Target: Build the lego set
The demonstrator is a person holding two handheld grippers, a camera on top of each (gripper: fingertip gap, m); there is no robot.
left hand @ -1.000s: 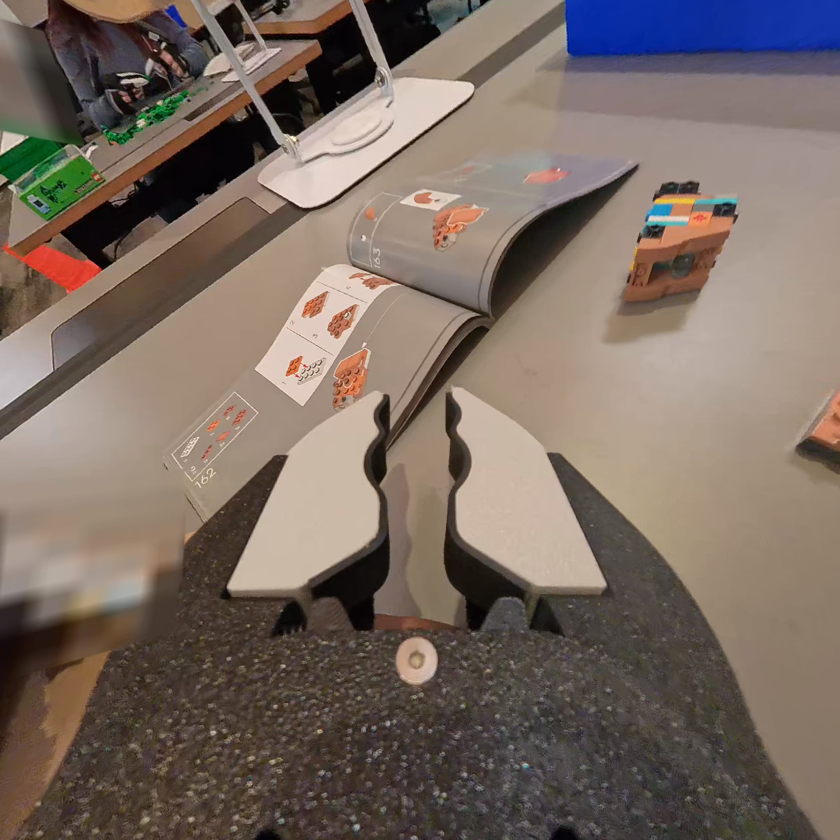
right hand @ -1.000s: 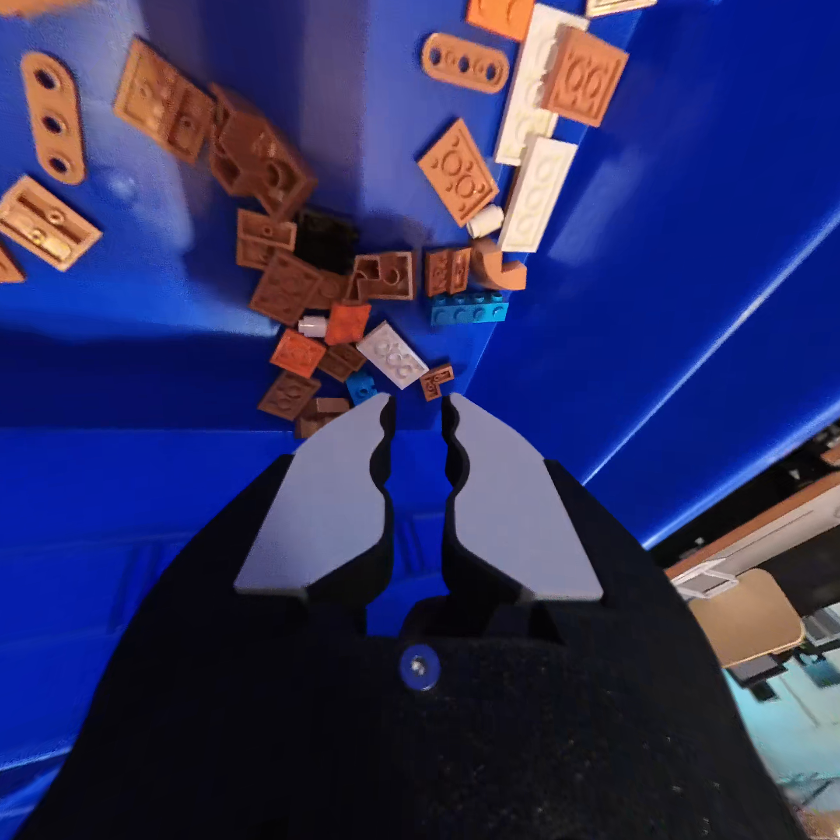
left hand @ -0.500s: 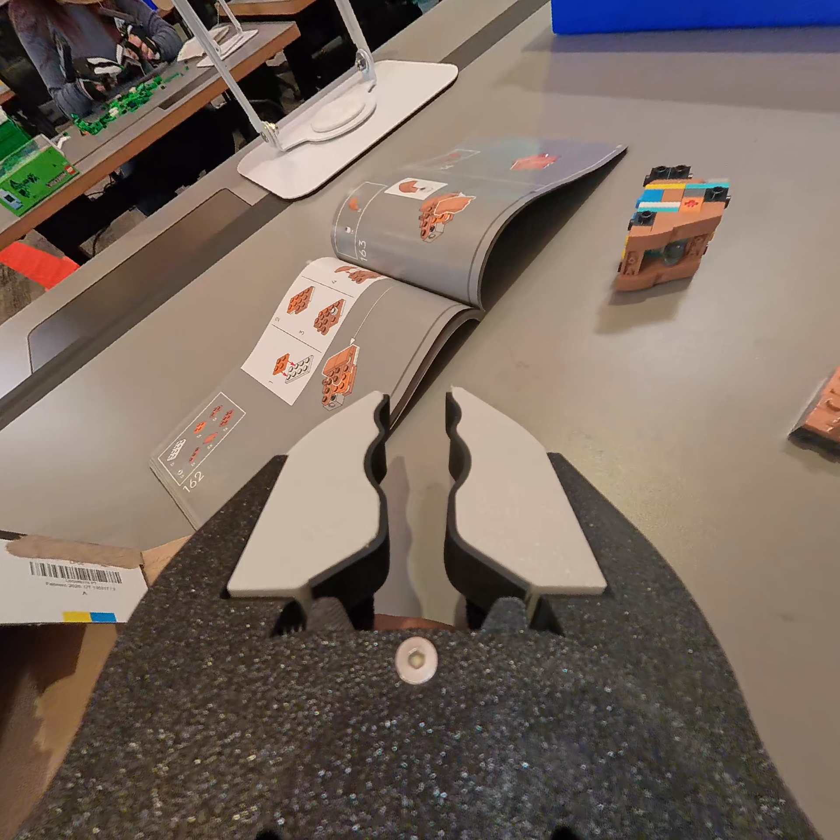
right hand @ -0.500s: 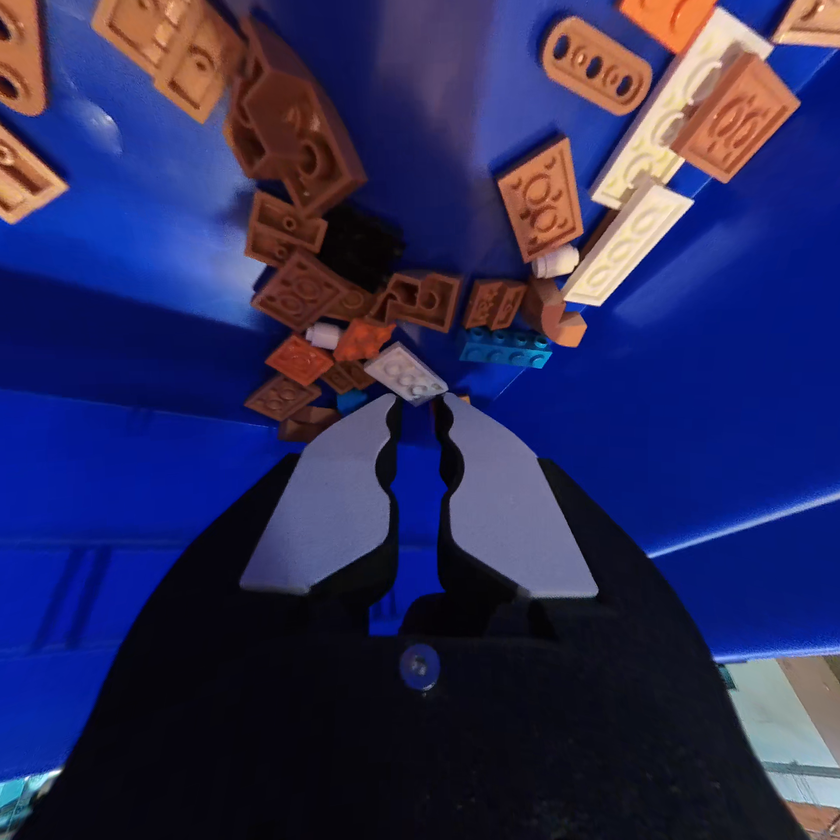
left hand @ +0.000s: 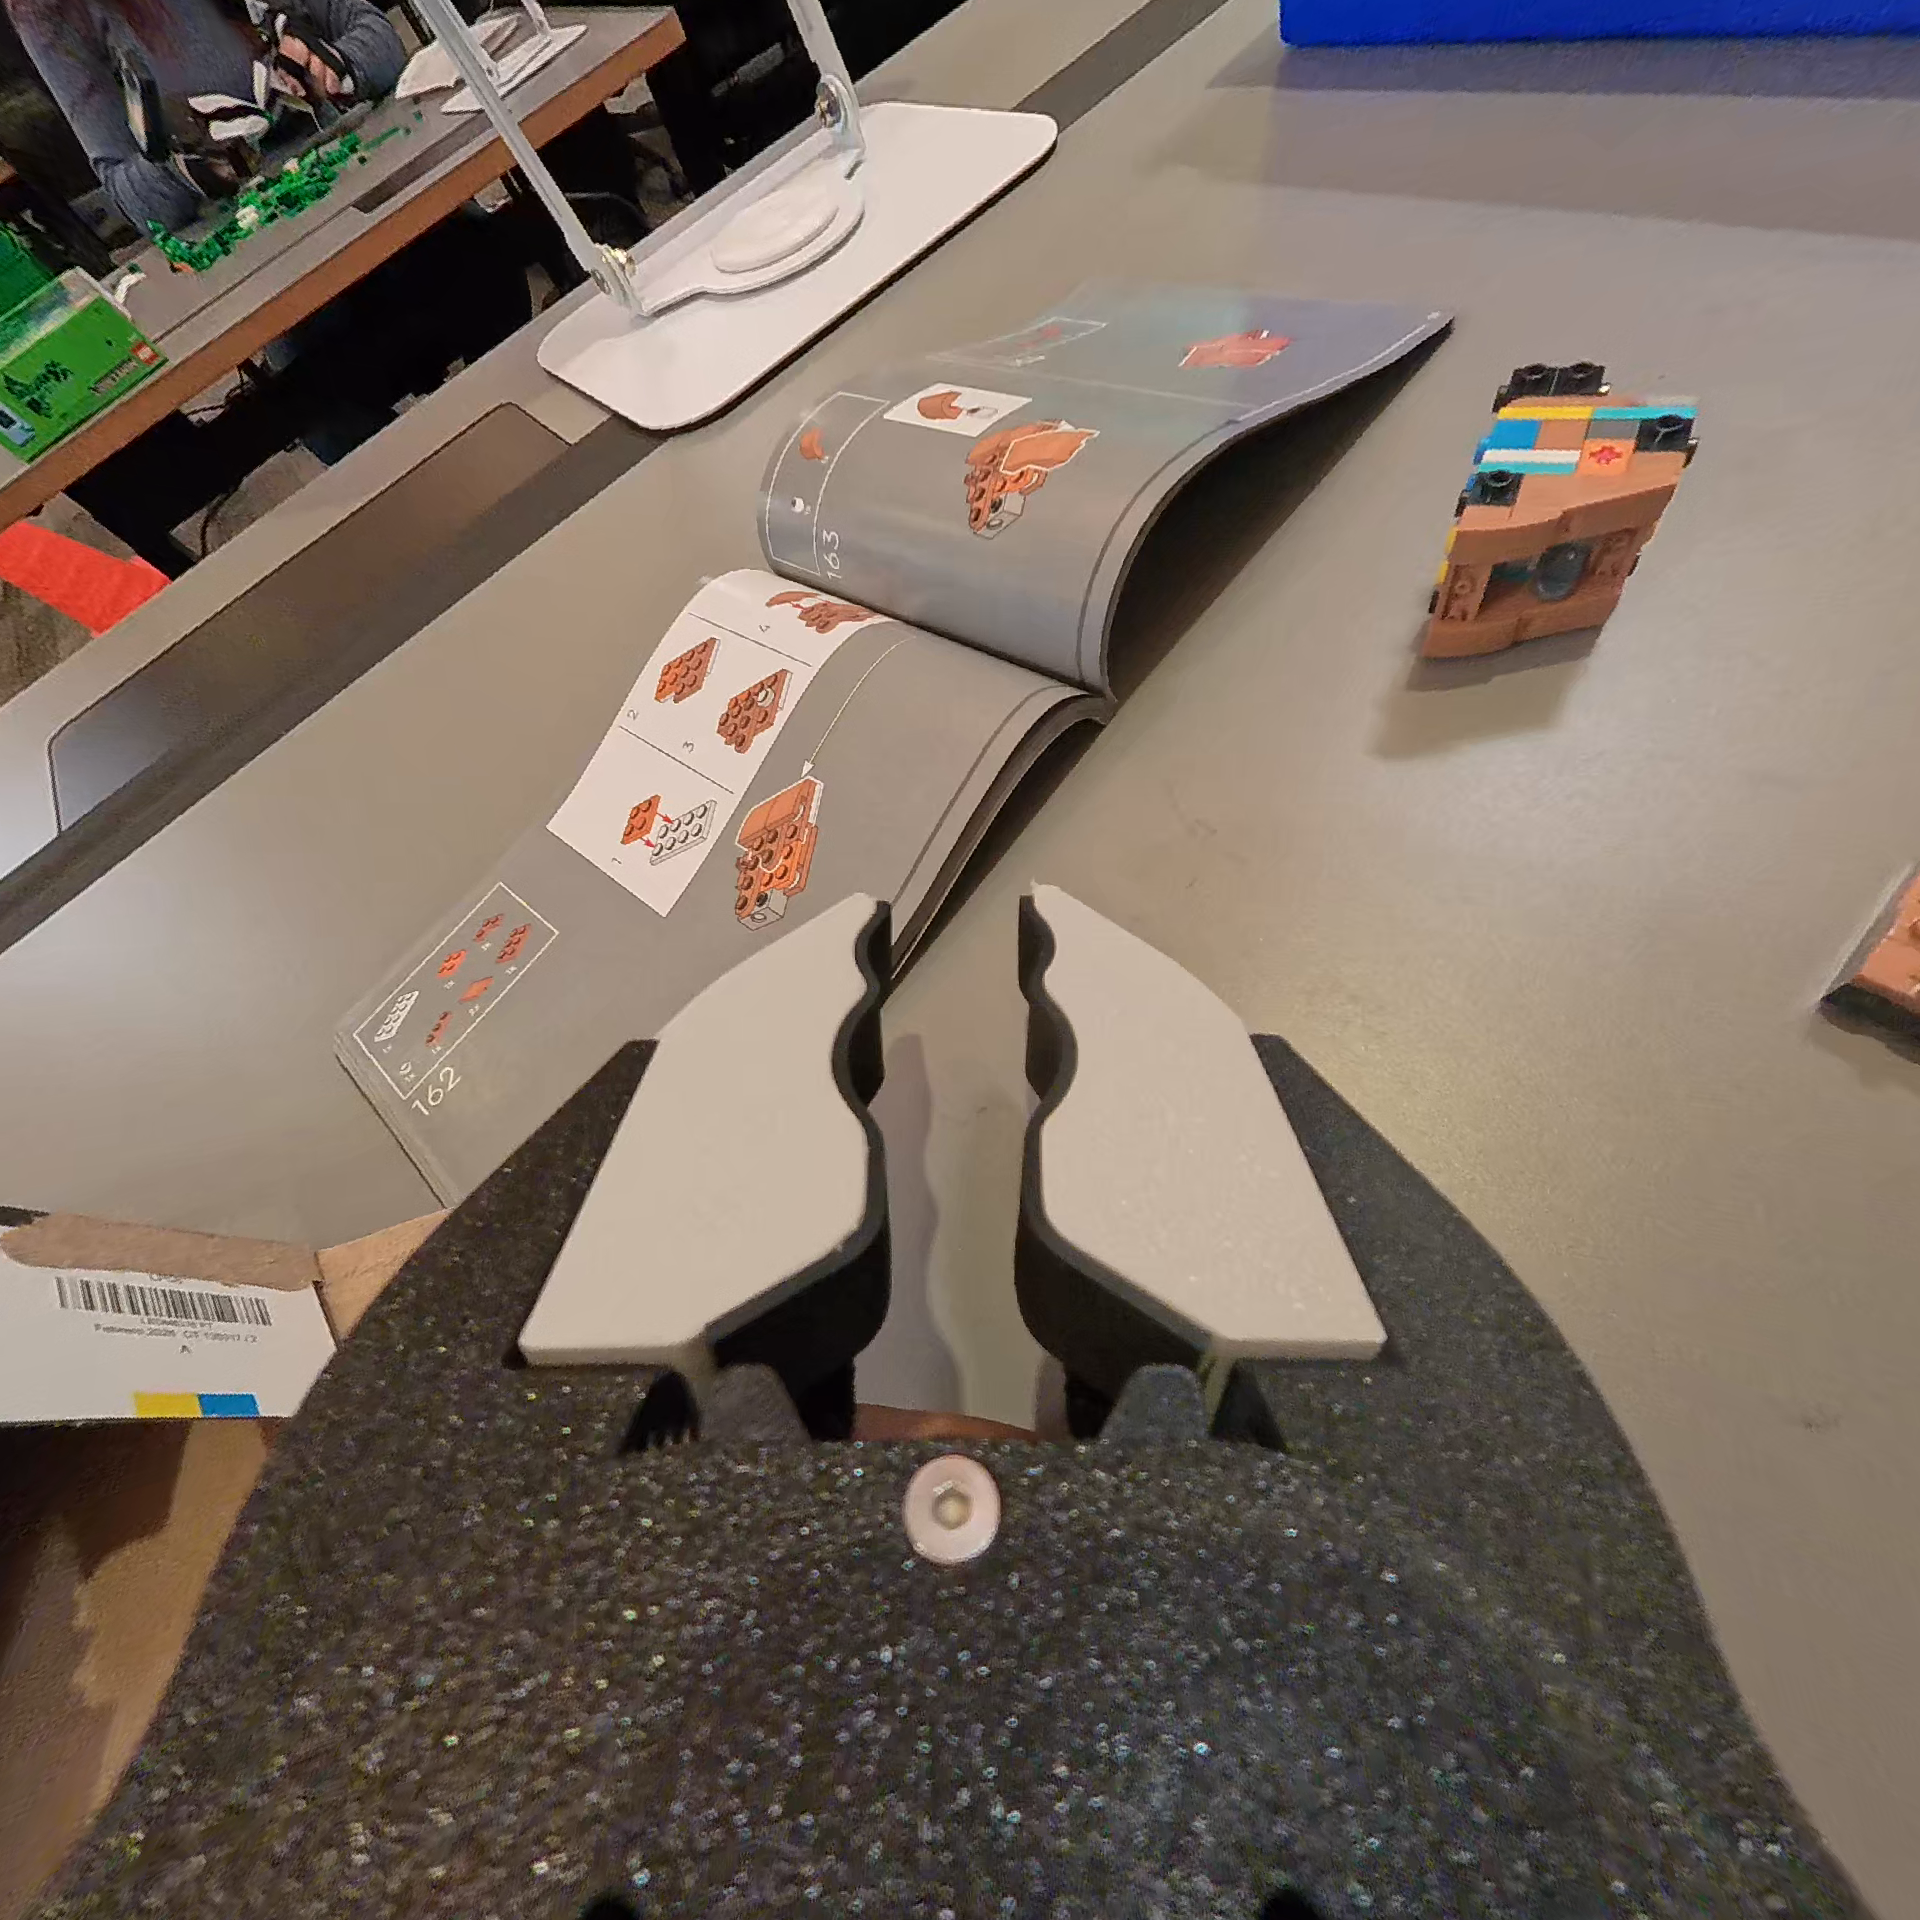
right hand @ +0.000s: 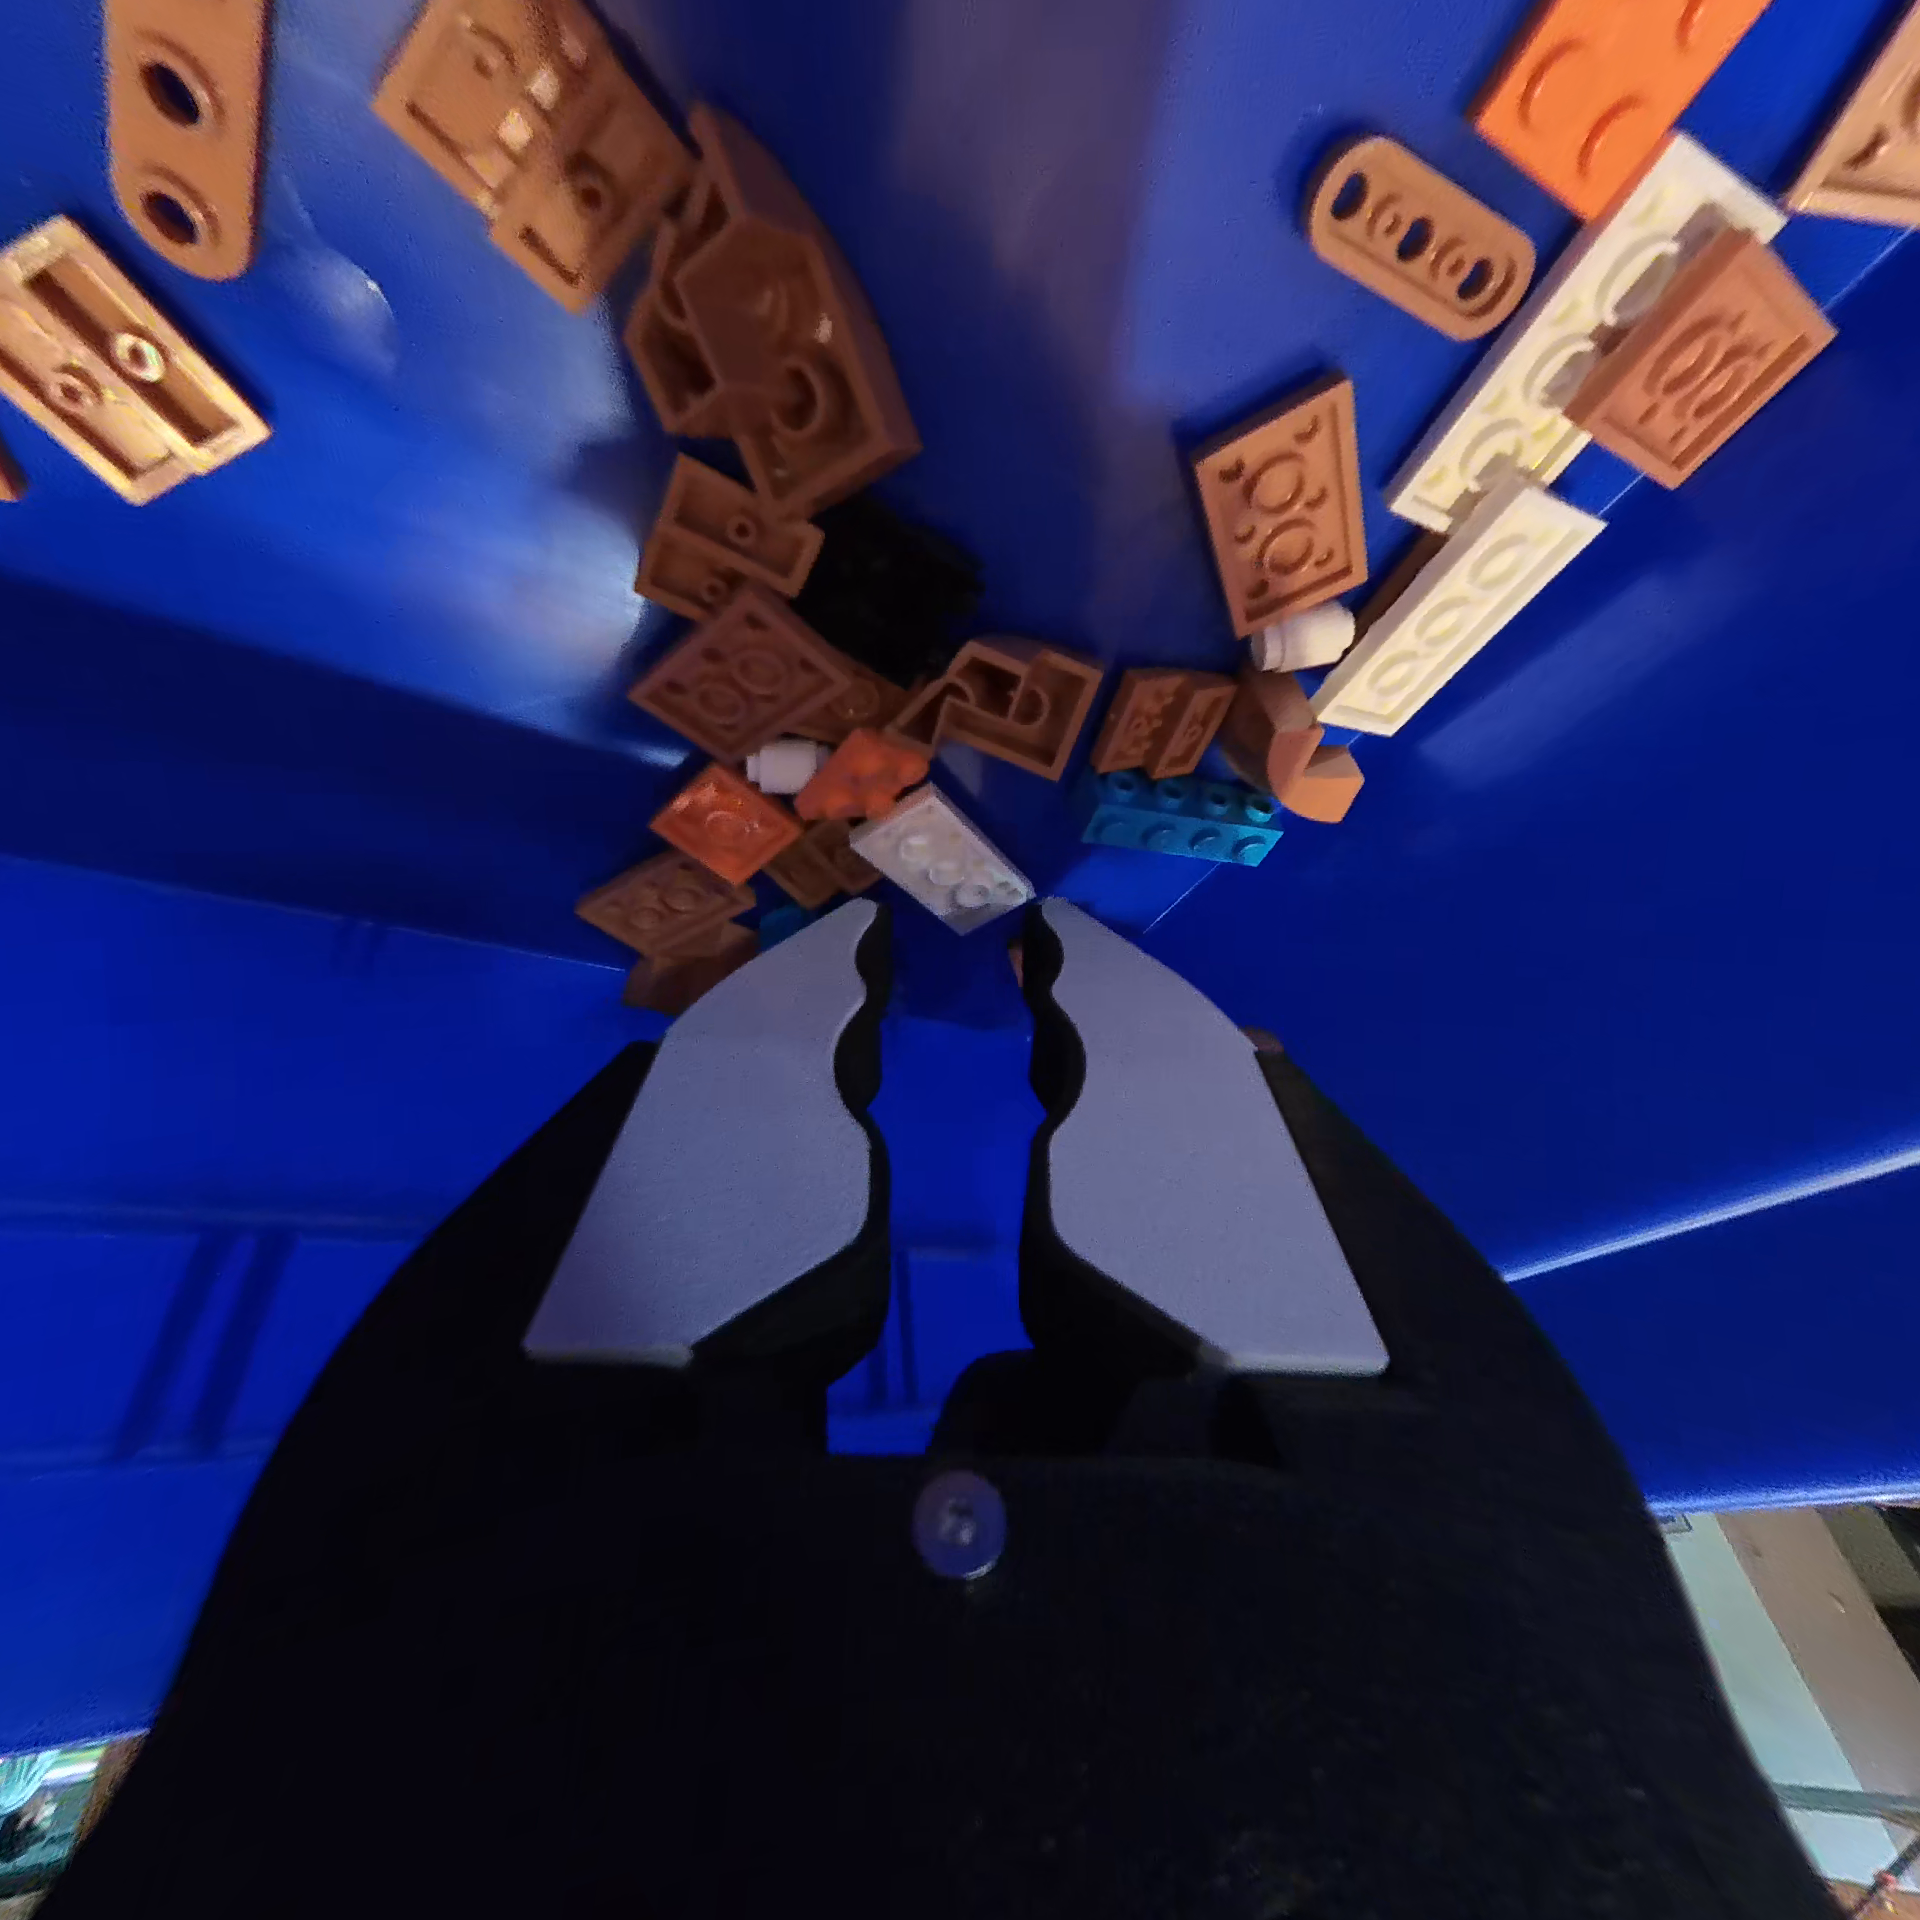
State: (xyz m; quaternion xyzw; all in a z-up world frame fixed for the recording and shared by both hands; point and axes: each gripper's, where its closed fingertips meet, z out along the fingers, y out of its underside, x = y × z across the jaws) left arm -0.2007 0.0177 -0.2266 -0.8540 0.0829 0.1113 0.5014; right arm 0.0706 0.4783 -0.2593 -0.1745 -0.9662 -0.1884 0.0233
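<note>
Right wrist view looks down into a blue bin [right hand: 312, 1039] where loose bricks lie heaped in a corner. The right gripper [right hand: 956, 909] hangs just above the heap with its jaws apart and nothing between them. Directly ahead of the fingertips lies a small white plate [right hand: 940, 857], tilted, its near corner just beside the right fingertip; whether they touch cannot be told. To its left sit an orange plate [right hand: 725, 824] and several brown plates [right hand: 740, 675]. To its right is a blue brick [right hand: 1179, 821], and beyond that two long cream plates [right hand: 1455, 613] lean against the bin wall. A black piece [right hand: 894, 582] sits in the middle of the heap.

Left wrist view shows the left gripper [left hand: 956, 914] over a grey table [left hand: 1455, 1143], jaws apart and empty. An open instruction booklet [left hand: 935, 623] lies on the table just ahead and to the left of the fingertips. Farther right stands a partly built brown model [left hand: 1548, 520] with blue, yellow and black pieces on top, well apart from the gripper. Another brown piece [left hand: 1886, 977] shows at the right edge. A white stand base [left hand: 800, 249] rests beyond the booklet, and a cardboard box [left hand: 156, 1340] with a white label sits at the lower left.
</note>
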